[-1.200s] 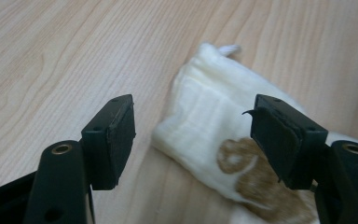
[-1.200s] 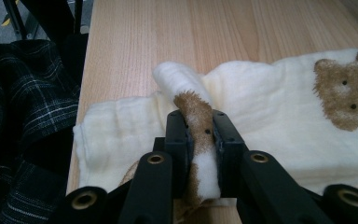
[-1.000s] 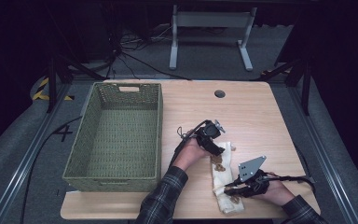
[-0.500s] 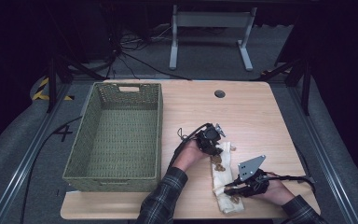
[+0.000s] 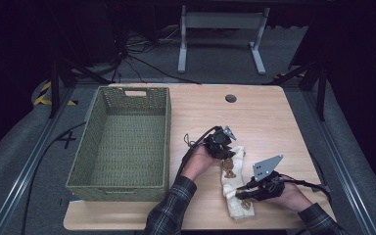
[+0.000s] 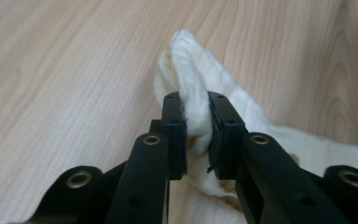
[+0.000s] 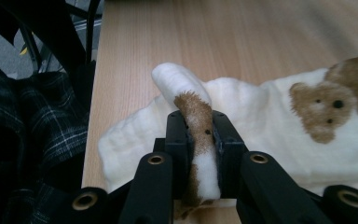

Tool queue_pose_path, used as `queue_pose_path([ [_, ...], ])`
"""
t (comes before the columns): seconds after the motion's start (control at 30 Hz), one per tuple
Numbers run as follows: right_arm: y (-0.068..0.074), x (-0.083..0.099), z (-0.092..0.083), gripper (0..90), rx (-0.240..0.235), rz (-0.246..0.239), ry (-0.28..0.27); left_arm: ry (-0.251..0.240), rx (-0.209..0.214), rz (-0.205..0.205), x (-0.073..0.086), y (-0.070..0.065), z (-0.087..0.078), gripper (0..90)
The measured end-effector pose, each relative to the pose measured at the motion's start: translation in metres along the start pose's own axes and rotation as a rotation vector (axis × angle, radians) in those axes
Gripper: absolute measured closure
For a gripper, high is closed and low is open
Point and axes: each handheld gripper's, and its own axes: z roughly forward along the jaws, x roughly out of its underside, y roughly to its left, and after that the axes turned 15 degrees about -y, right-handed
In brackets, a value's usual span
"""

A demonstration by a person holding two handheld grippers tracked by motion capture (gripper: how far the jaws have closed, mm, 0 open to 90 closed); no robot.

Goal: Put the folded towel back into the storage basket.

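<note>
both tongs, left (image 6: 196, 133) just closed, right (image 7: 200, 135), pinch opposite ends of the towel (image 5: 232, 188)

green wicker basket (image 5: 122, 142), wooden table (image 5: 269, 122)

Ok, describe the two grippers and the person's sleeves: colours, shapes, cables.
Both are black. The left gripper has two flat black jaws with brass-coloured rivets at the joints, and a black cable loops off it. The right gripper looks the same and carries a grey three-cornered plate with small holes on top. The sleeves are dark plaid with thin pale lines.
</note>
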Motion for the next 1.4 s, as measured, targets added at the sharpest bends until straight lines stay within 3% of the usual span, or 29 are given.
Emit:
queue_pose_path([
  [0.4, -0.006, -0.042, -0.017, 79.9, 0.037, -0.037, -0.039, -0.078, -0.052, 0.056, -0.042, -0.014, -0.044, 78.7],
  [0.73, -0.009, -0.081, -0.025, 79.9, 0.039, -0.056, -0.056, -0.08, -0.105, 0.08, -0.071, -0.016, -0.076, 78.7],
  [1.17, -0.012, -0.124, -0.02, 79.9, 0.038, -0.092, -0.079, -0.106, -0.093, 0.088, -0.083, -0.005, -0.116, 78.9],
  [1.4, -0.013, -0.147, -0.01, 79.9, 0.032, -0.104, -0.087, -0.145, -0.066, 0.064, -0.081, 0.008, -0.142, 79.1],
])
